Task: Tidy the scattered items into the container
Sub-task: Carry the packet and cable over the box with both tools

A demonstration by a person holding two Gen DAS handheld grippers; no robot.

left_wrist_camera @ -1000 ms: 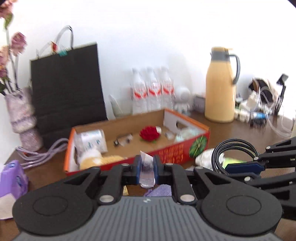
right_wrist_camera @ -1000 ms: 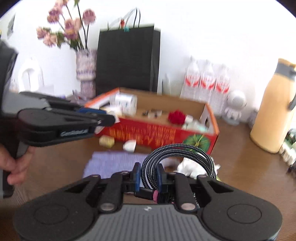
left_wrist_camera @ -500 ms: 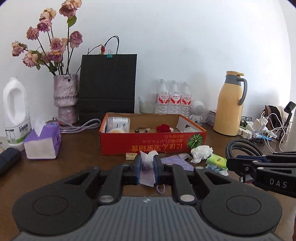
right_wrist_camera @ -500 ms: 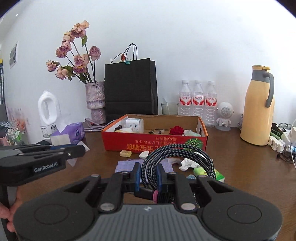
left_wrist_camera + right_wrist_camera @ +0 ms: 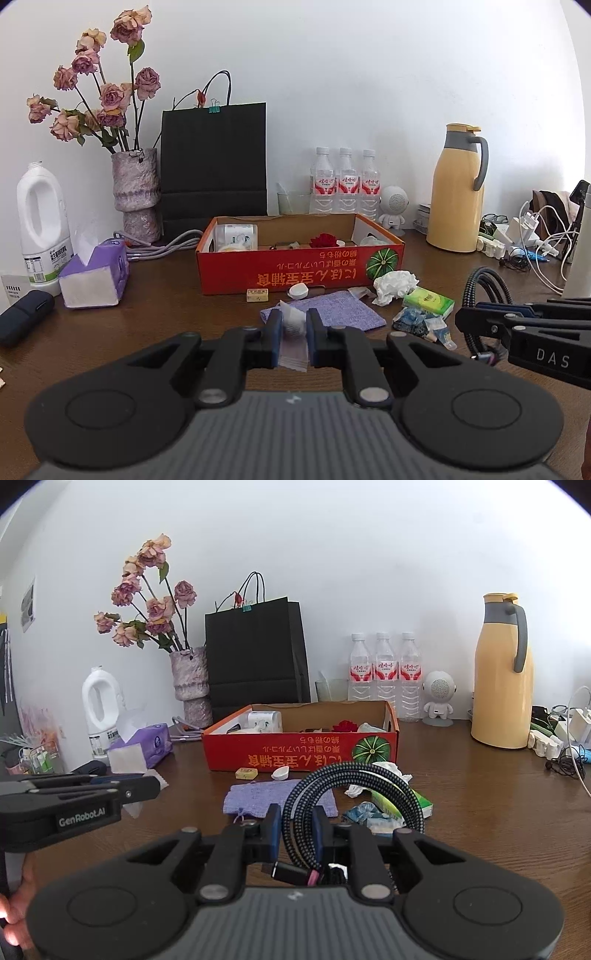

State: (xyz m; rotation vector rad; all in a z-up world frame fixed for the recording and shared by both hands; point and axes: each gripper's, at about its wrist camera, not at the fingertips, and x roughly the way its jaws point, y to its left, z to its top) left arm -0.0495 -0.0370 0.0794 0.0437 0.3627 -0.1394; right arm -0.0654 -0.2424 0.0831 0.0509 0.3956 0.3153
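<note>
While both grippers hang back over the near part of the wooden table (image 5: 155,332), a stretch of bare wood lies open between them and the red cardboard box (image 5: 295,271), which stands with its long printed side facing them and its long axis running left to right. Its top is open; a red flower (image 5: 324,240) and a white box (image 5: 238,236) lie inside. To the left of it the wood is bare as far as the purple tissue pack (image 5: 96,275) and white jug (image 5: 42,229); behind it the black bag (image 5: 214,166), three water bottles (image 5: 345,181) and yellow flask (image 5: 458,188) close off the back edge by the wall.

Scattered just in front of the box are a purple cloth (image 5: 332,310), a crumpled white tissue (image 5: 393,284), a green packet (image 5: 428,301), a small yellow block (image 5: 257,294) and a white cap (image 5: 298,291).

Clamped between the left gripper (image 5: 293,332) pads is a small translucent sachet (image 5: 291,332), standing roughly upright with its long axis running away from the camera. Pinched in the right gripper (image 5: 297,830) is a coiled braided cable (image 5: 354,790), its loop rising forward and to the right over the green packet, its plug end (image 5: 290,873) lying under the fingers.

Only the right view shows a hand (image 5: 14,915) on the left tool's handle and the cable's plug; only the left view shows the tangle of white chargers (image 5: 532,229) at the far right.
</note>
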